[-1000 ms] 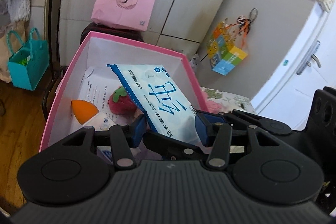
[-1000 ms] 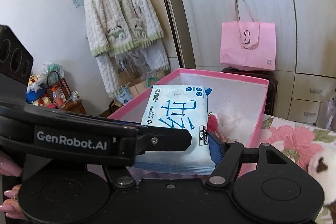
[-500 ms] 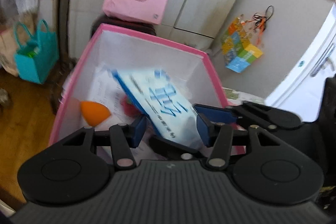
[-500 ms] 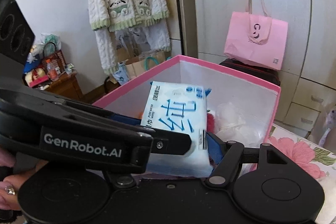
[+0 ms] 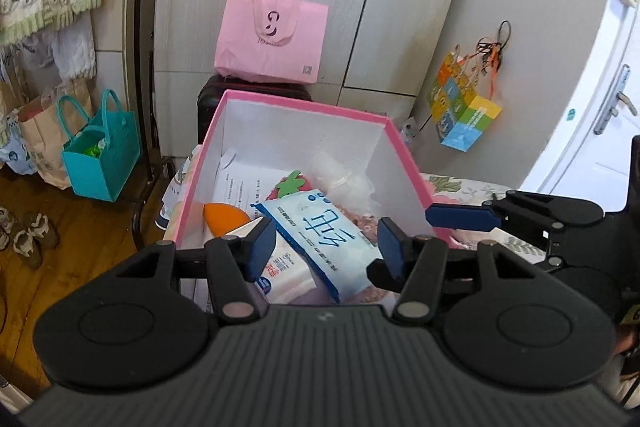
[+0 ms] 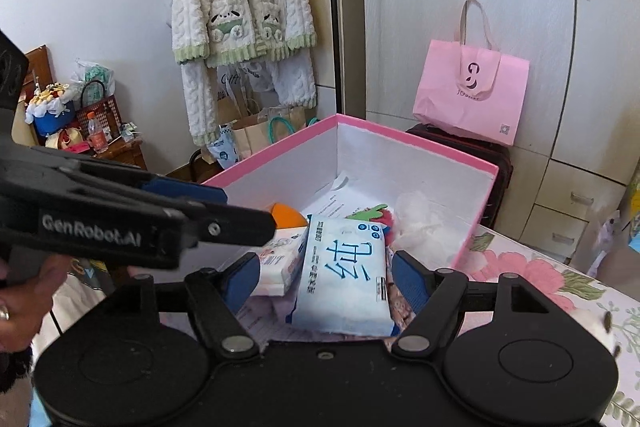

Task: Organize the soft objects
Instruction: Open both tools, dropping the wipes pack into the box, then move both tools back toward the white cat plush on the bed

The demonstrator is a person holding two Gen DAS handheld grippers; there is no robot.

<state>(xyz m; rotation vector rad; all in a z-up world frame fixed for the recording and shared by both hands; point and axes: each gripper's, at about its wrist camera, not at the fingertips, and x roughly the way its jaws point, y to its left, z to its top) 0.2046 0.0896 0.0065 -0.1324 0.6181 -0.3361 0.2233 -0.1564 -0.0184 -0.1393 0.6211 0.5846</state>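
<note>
The blue-and-white wipes pack (image 5: pixel 320 235) (image 6: pixel 344 275) lies flat inside the pink box (image 5: pixel 304 103) (image 6: pixel 416 141), partly on a smaller tissue pack (image 5: pixel 280 275) (image 6: pixel 280 259). My left gripper (image 5: pixel 326 243) hovers over the box's near side. Its jaws are opening, and the pads stand clear of the pack below them. My right gripper (image 6: pixel 322 281) is open above the same pack without touching it. Deeper in the box are a strawberry plush (image 5: pixel 290 183), an orange toy (image 5: pixel 224 217) and white fluff (image 5: pixel 344 179).
The box stands on a floral bedcover (image 6: pixel 532 271). A pink tote (image 5: pixel 272 39) sits on a dark suitcase (image 6: pixel 472 147) behind it. A teal bag (image 5: pixel 100 155) stands on the wooden floor at left. A white plush (image 6: pixel 596 327) lies at the right edge.
The wipes pack, earlier held up between both grippers over the box, now lies inside it. The left jaws have widened, and both grippers have lifted and drawn back a little.
</note>
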